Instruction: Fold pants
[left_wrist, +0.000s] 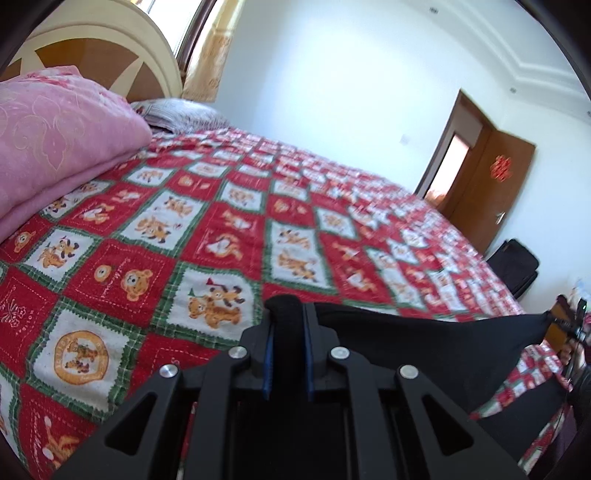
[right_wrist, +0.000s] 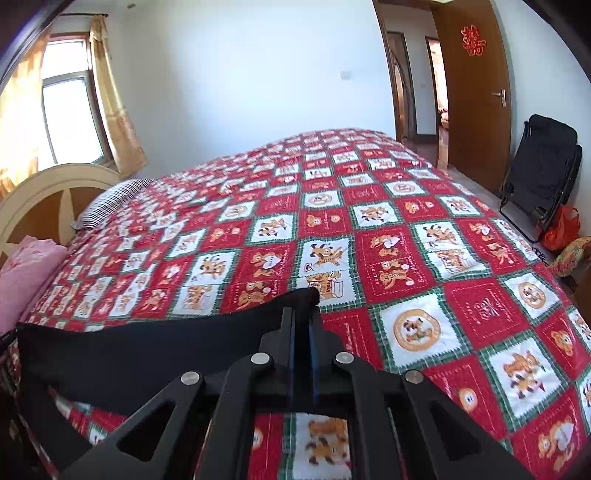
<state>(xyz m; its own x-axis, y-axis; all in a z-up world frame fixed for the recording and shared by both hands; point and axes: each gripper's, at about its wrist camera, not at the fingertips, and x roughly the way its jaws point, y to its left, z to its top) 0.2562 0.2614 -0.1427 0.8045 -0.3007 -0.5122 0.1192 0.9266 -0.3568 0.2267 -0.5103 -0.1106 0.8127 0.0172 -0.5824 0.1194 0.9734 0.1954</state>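
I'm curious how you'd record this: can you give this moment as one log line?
step: lifting pants | left tool: shut on black pants | right tool: shut on black pants | pants: stretched between both tools above quilt | fold: not yet made

Bed (right_wrist: 369, 206) covered by red-green-white patchwork quilt (left_wrist: 229, 236) with cartoon animal squares. Folded pink blanket (left_wrist: 55, 140) lies on quilt at headboard end. Striped pillow (right_wrist: 110, 199) beside it, near headboard (left_wrist: 92, 48).

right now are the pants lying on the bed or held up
Held up: the black pants stretch taut between the shut left gripper and right gripper.
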